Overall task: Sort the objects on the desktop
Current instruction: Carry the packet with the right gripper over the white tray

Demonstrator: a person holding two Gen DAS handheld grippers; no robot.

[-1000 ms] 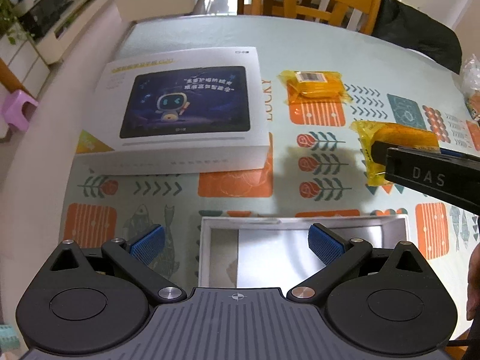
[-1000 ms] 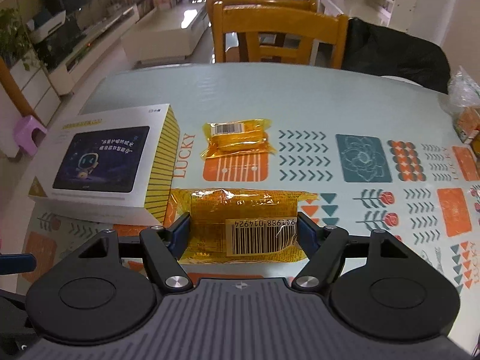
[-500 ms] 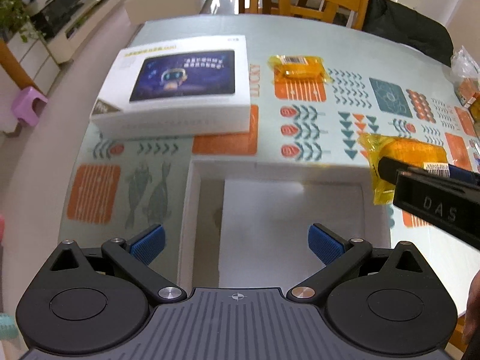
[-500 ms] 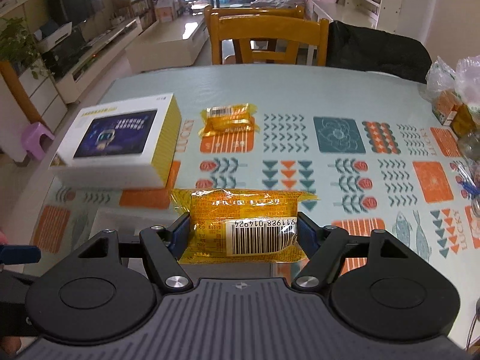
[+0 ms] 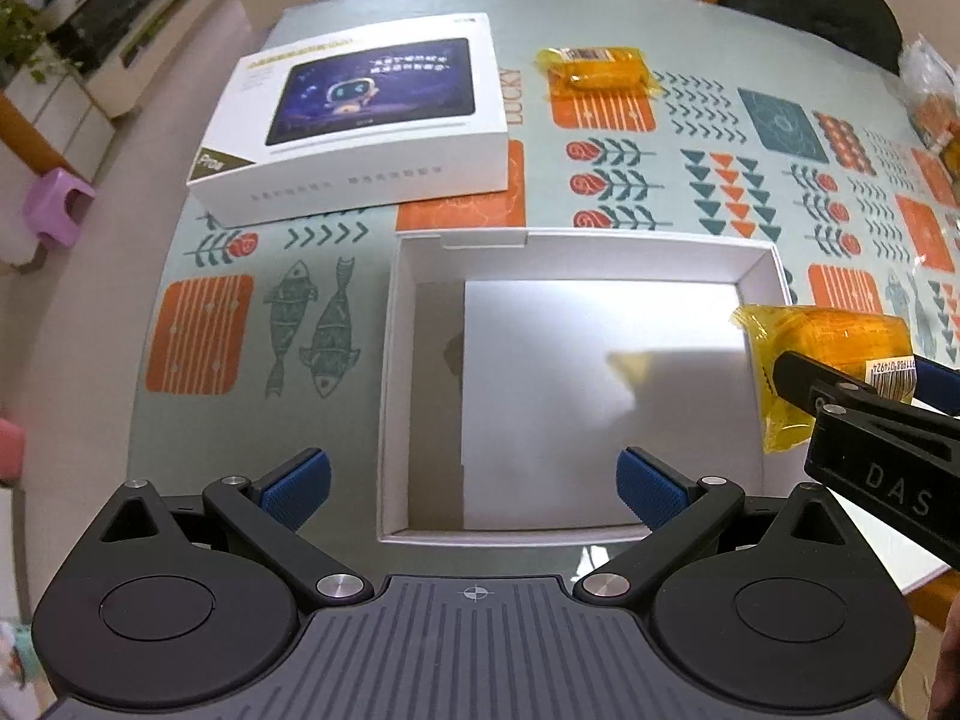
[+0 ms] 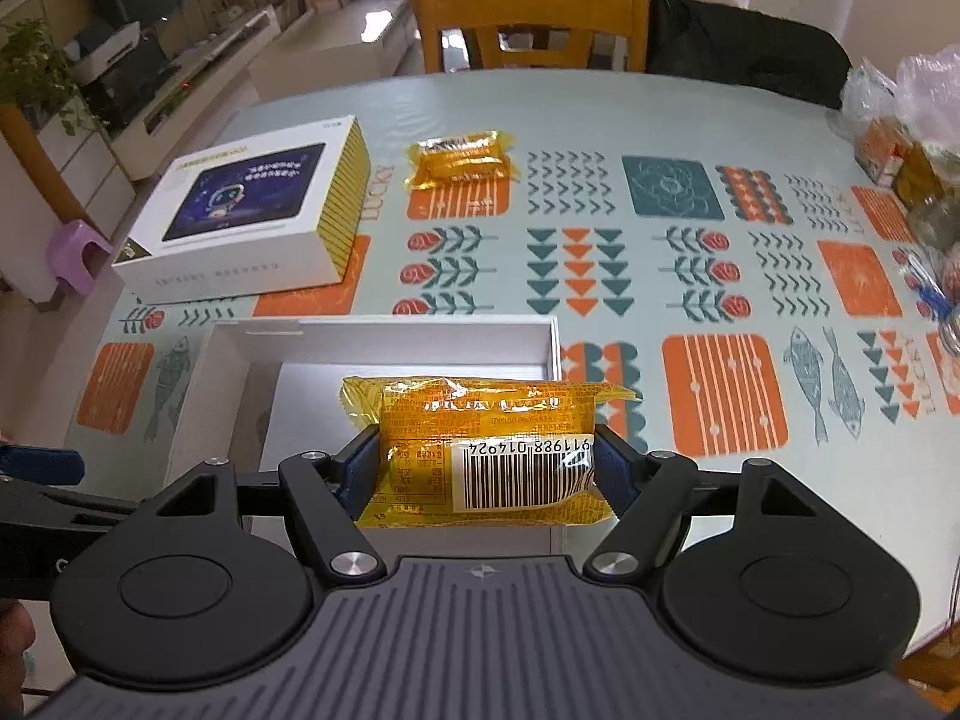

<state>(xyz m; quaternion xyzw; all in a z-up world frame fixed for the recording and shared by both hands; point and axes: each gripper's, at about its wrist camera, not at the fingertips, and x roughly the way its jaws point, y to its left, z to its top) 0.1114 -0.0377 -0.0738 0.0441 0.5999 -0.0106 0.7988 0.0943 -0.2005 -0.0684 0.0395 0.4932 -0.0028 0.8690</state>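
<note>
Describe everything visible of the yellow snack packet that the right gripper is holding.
The held packet is a sealed pillow pack of glossy, translucent yellow-orange film with fine printed text, crimped ends and a white barcode label facing the camera. The right gripper is shut on it, blue pads pressing its two sides, and the film looks slightly creased there. It lies roughly level, long side across the gripper. It hangs above the right part of the open white box, touching nothing but the pads.
</note>
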